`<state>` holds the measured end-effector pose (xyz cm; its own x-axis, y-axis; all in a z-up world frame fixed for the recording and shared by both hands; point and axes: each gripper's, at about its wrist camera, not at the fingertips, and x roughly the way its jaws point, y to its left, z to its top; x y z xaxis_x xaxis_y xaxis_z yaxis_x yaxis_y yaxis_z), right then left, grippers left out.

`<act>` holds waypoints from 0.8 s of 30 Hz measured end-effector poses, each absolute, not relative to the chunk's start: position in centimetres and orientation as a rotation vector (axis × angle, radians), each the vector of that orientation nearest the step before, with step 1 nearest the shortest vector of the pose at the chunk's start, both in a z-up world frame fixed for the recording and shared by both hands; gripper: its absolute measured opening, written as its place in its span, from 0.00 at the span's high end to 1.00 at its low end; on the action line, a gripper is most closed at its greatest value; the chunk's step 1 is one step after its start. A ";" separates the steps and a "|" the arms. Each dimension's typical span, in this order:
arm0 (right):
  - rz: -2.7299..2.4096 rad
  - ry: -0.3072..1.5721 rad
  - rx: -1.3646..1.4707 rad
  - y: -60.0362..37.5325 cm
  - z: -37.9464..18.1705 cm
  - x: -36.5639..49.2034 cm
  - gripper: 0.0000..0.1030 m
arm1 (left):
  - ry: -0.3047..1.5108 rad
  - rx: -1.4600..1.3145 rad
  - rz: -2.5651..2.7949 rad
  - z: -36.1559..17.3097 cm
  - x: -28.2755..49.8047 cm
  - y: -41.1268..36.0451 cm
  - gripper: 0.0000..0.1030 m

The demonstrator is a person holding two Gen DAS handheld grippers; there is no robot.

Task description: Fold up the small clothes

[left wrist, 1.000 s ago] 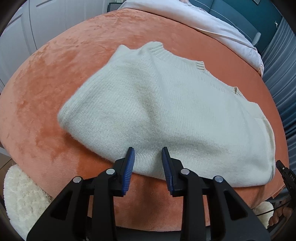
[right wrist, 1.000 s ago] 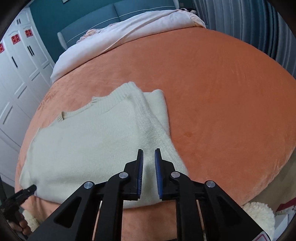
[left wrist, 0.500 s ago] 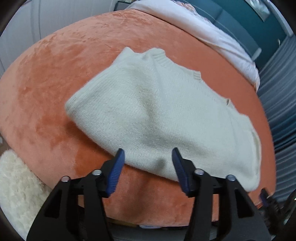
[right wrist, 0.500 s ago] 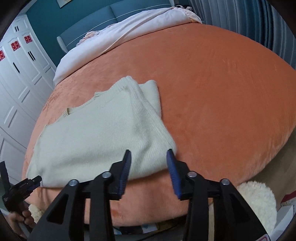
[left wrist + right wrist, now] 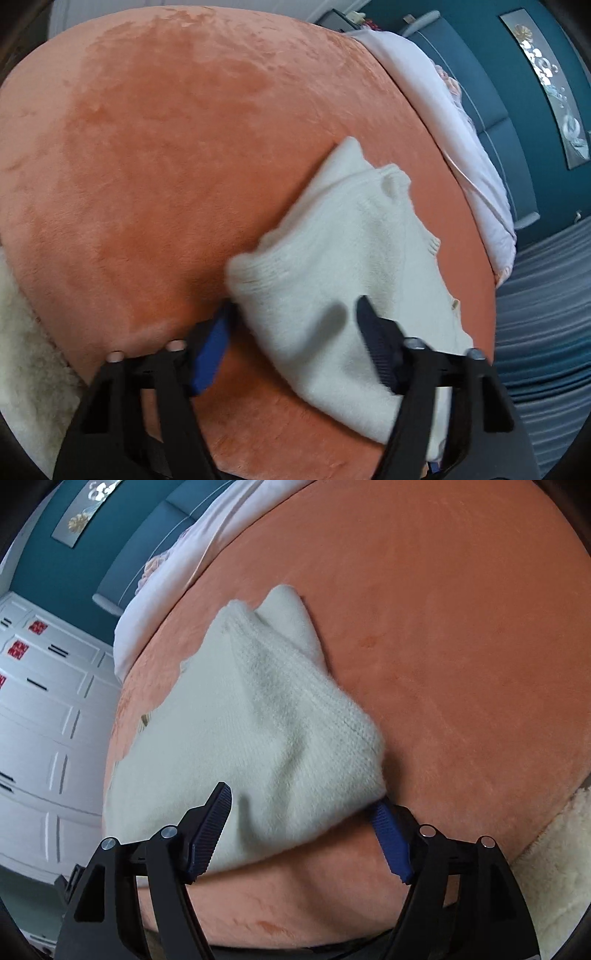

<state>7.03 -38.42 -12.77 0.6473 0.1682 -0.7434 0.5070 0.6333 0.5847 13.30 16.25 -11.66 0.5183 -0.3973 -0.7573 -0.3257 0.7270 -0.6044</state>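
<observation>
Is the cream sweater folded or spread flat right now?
Folded: the cream sweater shows doubled layers, a second layer peeking out at its far end.

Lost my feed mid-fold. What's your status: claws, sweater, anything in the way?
Left claw closing over sweater corner. Right claw opening, hem corner between its jaws. Sweater half-folded on orange blanket. Nothing blocking.

I see open orange plush bedspread [image 5: 461,635] stretching toward its far edge; only the folded cream knit sweater [image 5: 258,731] near the front edge blocks my way there.
</observation>
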 end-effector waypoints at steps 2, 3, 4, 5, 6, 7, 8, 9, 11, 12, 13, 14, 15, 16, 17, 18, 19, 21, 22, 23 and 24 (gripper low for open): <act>-0.222 0.863 0.901 -38.7 -12.1 7.5 0.69 | 1.096 -0.772 -0.058 -11.2 14.0 15.8 0.85; -0.208 0.839 0.910 -38.9 -11.3 7.4 0.78 | 1.091 -0.778 -0.066 -10.5 14.0 15.9 0.89; -0.193 0.812 0.901 -38.9 -10.3 7.2 0.84 | 1.084 -0.782 -0.072 -10.0 13.8 16.1 0.90; -0.189 0.803 0.879 -38.8 -9.3 6.9 0.85 | 1.076 -0.784 -0.082 -9.3 13.5 16.3 0.90; -0.189 0.799 0.855 -38.6 -8.3 6.4 0.86 | 1.073 -0.781 -0.093 -8.5 13.0 16.6 0.91; -0.186 0.798 0.839 -38.4 -7.5 5.8 0.87 | 1.076 -0.778 -0.100 -7.9 12.5 16.9 0.91; -0.182 0.803 0.819 -38.1 -6.9 5.0 0.87 | 1.080 -0.774 -0.105 -7.5 12.0 17.2 0.91; -0.184 0.813 0.798 -37.8 -6.4 4.1 0.87 | 1.093 -0.769 -0.111 -7.2 11.1 17.5 0.91; -0.195 0.850 0.766 -37.4 -6.4 1.9 0.87 | 1.132 -0.759 -0.113 -7.3 9.1 18.2 0.91; -0.203 0.879 0.750 -37.2 -6.7 0.7 0.87 | 1.149 -0.749 -0.112 -7.6 8.3 18.4 0.91; -0.213 0.915 0.725 -36.9 -7.3 -0.3 0.87 | 1.169 -0.729 -0.102 -8.0 7.3 18.5 0.91; -0.217 0.954 0.698 -36.5 -8.1 -0.9 0.86 | 1.183 -0.711 -0.091 -8.5 6.6 18.4 0.91; -0.221 0.992 0.672 -36.2 -8.9 -1.4 0.83 | 1.192 -0.681 -0.081 -8.9 5.8 18.3 0.90; -0.243 1.024 0.647 -36.1 -9.6 -1.8 0.78 | 1.189 -0.645 -0.074 -9.1 5.3 18.0 0.89; -0.269 1.030 0.647 -36.4 -9.7 -2.3 0.76 | 1.171 -0.601 -0.055 -8.7 5.0 17.7 0.88; -0.277 1.001 0.674 -36.9 -9.3 -2.8 0.74 | 1.149 -0.571 -0.047 -8.0 4.8 17.5 0.86; -0.286 0.966 0.690 -37.6 -8.8 -3.3 0.69 | 1.118 -0.541 -0.042 -6.9 4.8 17.2 0.81; -0.362 0.885 0.621 -38.2 -6.4 -3.7 0.57 | 1.045 -0.488 -0.033 -4.6 5.2 16.7 0.55; -0.374 0.847 0.564 -38.2 -5.1 -3.4 0.47 | 0.998 -0.460 -0.030 -3.4 5.7 16.5 0.36; -0.367 0.821 0.520 -38.3 -4.1 -2.7 0.42 | 0.943 -0.422 -0.035 -2.2 6.4 15.9 0.32; -0.354 0.803 0.486 -38.3 -3.4 -1.8 0.38 | 0.917 -0.385 -0.047 -1.6 7.3 15.3 0.30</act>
